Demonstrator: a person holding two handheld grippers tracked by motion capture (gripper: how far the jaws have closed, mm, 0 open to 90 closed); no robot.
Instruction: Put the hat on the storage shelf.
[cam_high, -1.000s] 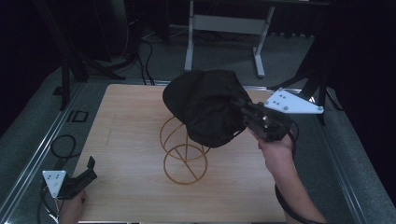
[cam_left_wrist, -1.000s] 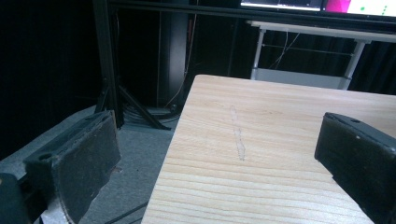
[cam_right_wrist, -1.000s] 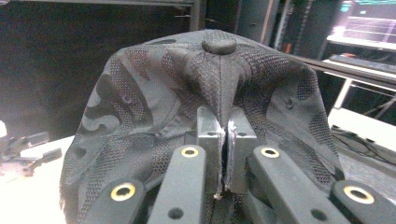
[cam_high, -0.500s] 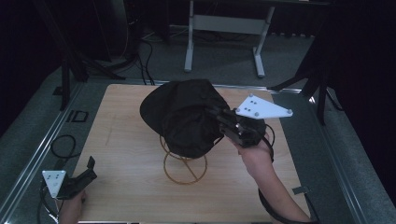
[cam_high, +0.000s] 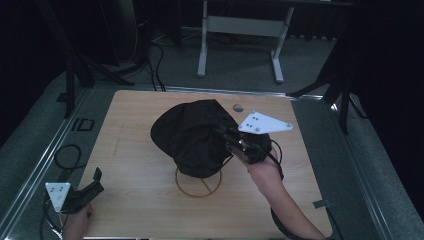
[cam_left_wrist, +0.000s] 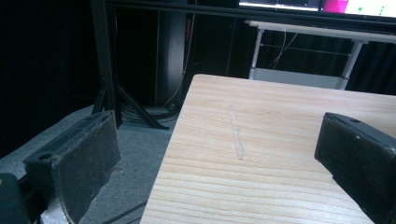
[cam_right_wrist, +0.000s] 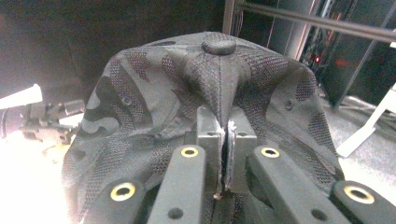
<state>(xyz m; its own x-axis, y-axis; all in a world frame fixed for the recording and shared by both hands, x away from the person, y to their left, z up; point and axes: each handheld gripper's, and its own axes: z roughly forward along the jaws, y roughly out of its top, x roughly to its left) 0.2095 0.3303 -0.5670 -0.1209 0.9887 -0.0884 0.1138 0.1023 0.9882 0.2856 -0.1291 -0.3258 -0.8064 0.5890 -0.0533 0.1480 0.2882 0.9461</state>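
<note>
A black camouflage cap (cam_high: 192, 135) hangs above the middle of the wooden table (cam_high: 130, 150), over a wire stand whose ring base (cam_high: 198, 182) rests on the wood. My right gripper (cam_high: 227, 137) is shut on the cap's fabric at its right side. In the right gripper view the two jaws meet on a pinched fold of the cap (cam_right_wrist: 219, 88) just below its top button (cam_right_wrist: 218, 45). My left gripper (cam_high: 92, 186) sits at the table's near left corner, open, with nothing between its jaws (cam_left_wrist: 224, 154).
The table's left edge (cam_left_wrist: 173, 140) drops to grey floor with cables (cam_high: 65, 155). A white desk frame (cam_high: 240, 30) stands beyond the far edge. Dark stand legs (cam_high: 330, 85) rise at the right.
My right gripper has carried the cap leftward and down over the wire stand, now covering its upper coils. The left gripper has stayed in place.
</note>
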